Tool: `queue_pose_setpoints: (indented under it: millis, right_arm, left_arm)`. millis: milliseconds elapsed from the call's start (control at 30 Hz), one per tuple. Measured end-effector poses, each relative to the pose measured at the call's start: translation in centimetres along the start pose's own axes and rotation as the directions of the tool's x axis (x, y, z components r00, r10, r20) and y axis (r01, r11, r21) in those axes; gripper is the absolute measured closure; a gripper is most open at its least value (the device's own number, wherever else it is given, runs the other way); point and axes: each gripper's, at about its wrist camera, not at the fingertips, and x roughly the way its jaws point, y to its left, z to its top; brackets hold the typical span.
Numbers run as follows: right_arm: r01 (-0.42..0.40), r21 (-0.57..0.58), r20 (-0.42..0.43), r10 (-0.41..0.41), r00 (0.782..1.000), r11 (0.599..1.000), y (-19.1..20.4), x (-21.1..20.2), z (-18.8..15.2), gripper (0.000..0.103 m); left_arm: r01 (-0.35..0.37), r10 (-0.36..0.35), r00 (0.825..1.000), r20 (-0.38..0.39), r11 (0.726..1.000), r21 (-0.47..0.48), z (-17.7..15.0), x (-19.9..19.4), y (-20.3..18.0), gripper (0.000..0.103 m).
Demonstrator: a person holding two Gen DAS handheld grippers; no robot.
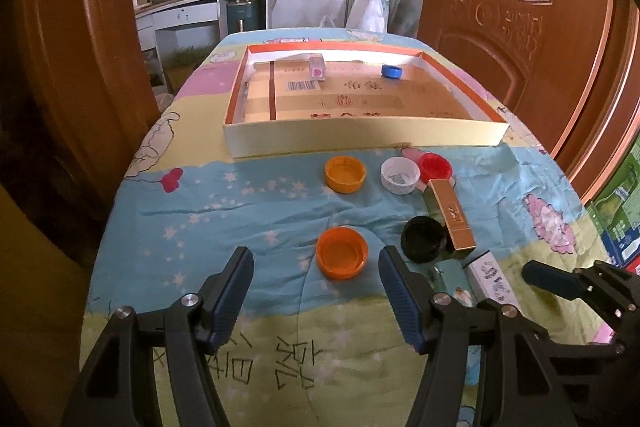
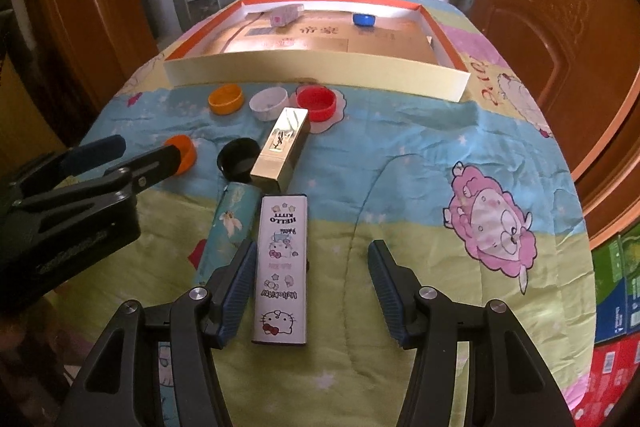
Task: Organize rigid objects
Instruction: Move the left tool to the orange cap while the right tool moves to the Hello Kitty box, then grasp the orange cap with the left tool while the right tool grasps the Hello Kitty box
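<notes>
My left gripper [image 1: 316, 261] is open and empty, with an orange cap [image 1: 341, 253] lying between its fingertips. Beyond lie a yellow-orange cap [image 1: 345, 173], a white cap [image 1: 400, 175], a red cap [image 1: 435, 167], a black cap [image 1: 423, 239] and a gold box [image 1: 452, 213]. My right gripper [image 2: 312, 261] is open and empty, with a white Hello Kitty box [image 2: 282, 267] lying between its fingers, close to the left one. A teal box [image 2: 230, 227] lies just left of it. The shallow cardboard tray [image 1: 360, 139] holds a blue cap [image 1: 391, 71] and a small pink box [image 1: 316, 67].
The table is covered with a cartoon-print quilt [image 2: 440, 187]. Brown doors [image 1: 520, 7] flank the far end. Stacked cartons [image 2: 616, 287] stand at the right edge. My left gripper shows in the right wrist view [image 2: 132, 159].
</notes>
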Motion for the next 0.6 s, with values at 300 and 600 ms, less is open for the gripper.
queue_pose_setpoints:
  millis: [300,600]
  right_arm:
    - [0.007,-0.012,0.009,-0.007,1.000,1.000,0.1,0.0,0.0,0.056]
    - [0.007,-0.017,0.016,-0.007,1.000,1.000,0.0,-0.3,0.0,0.077]
  left_arm:
    - [-0.034,0.035,0.999,-0.020,0.998,0.044,-0.3,1.9,-0.5,0.038]
    - [-0.028,0.028,1.000,-0.002,0.999,0.027,-0.4,1.4,0.2,0.073]
